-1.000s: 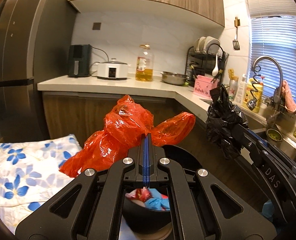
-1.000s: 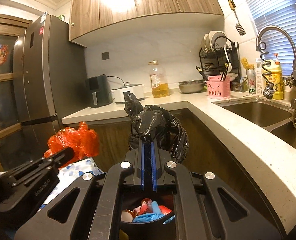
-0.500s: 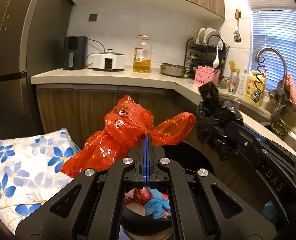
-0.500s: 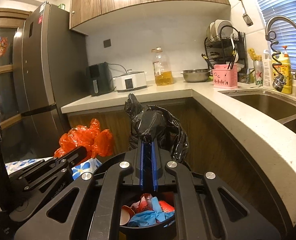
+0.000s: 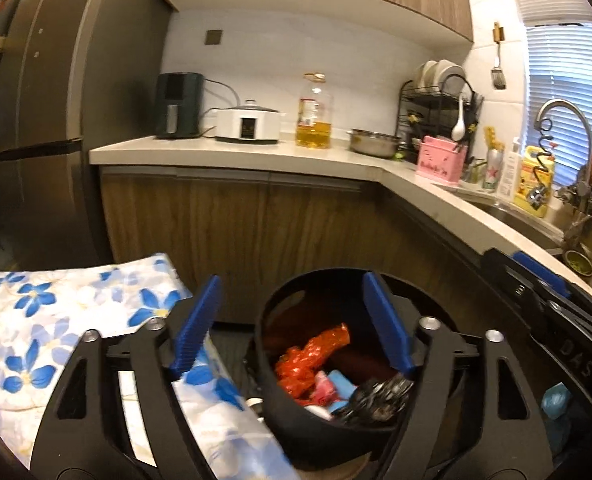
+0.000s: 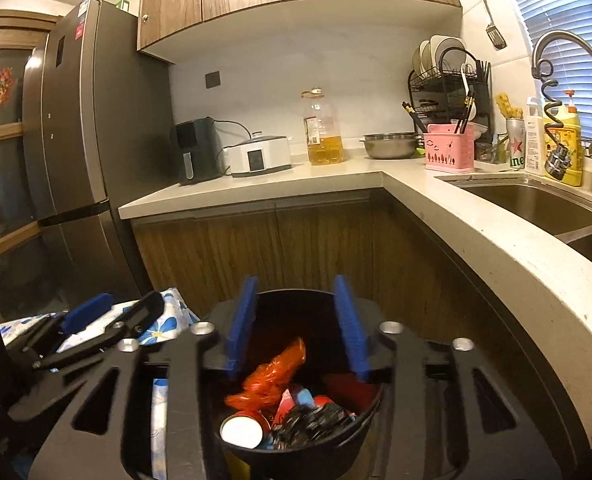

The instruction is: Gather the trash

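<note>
Left wrist view is looking down past the left gripper (image 5: 291,320), whose blue fingers (image 5: 195,320) are spread wide apart and gripping nothing. Right below, in the lower middle of the frame, the black trash bin (image 5: 271,384) is sitting with the red plastic bag (image 5: 312,356) lying crumpled inside, and the black plastic bag (image 5: 376,398) is resting beside it toward the bin's lower right, on top of some blue and pink scraps. A blue-flowered cloth (image 5: 55,320) is filling the lower left of the frame, just beside the bin. The right gripper (image 5: 536,288) is poking in at the right edge.

Right wrist view is showing pretty much the same thing: that gripper's fingers are released too, parted over the bin's rim, with nothing between them. In the bottom centre of the frame, both bags are sitting in the bin next to a white-topped cup (image 6: 241,432). The kitchen counter (image 6: 336,184) is running across the middle of the frame.
</note>
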Demonstrator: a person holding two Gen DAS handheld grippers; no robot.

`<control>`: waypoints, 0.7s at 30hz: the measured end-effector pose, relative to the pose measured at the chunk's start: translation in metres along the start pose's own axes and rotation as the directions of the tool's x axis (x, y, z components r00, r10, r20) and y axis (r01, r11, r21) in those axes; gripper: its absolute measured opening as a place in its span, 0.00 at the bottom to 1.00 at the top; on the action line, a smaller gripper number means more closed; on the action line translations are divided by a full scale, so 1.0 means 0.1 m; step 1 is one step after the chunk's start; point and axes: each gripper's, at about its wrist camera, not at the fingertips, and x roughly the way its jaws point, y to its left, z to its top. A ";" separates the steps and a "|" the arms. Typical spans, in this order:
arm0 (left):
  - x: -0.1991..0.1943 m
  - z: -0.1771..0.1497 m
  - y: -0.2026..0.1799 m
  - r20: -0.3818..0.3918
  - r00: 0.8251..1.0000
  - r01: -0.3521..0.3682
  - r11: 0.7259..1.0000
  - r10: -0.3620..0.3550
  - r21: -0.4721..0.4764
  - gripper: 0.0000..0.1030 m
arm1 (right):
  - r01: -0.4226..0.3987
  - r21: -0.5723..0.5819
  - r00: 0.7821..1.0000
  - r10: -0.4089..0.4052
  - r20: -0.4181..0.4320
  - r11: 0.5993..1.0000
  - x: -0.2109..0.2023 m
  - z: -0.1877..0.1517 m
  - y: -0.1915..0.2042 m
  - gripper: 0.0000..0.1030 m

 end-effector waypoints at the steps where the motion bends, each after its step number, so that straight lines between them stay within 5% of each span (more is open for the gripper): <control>1: -0.06 0.00 0.03 0.007 1.000 -0.020 1.000 0.020 0.004 0.79 | 0.007 -0.005 1.000 -0.007 0.002 1.000 -0.03 -0.01 0.01 0.55; 3: -0.17 -0.02 0.07 0.019 0.999 -0.049 0.999 0.048 0.012 0.84 | 0.017 -0.008 1.000 -0.017 -0.002 1.000 -0.09 -0.03 0.04 0.67; 9: -0.55 -0.14 0.25 0.017 0.992 -0.125 0.992 0.125 0.006 0.91 | 0.037 -0.029 0.999 -0.037 -0.006 0.999 -0.36 -0.11 0.18 0.82; 21: -1.49 -0.48 0.59 -0.015 0.967 -0.256 0.967 0.256 -0.002 0.94 | 0.039 -0.069 0.998 -0.042 -0.037 0.997 -1.02 -0.34 0.58 0.88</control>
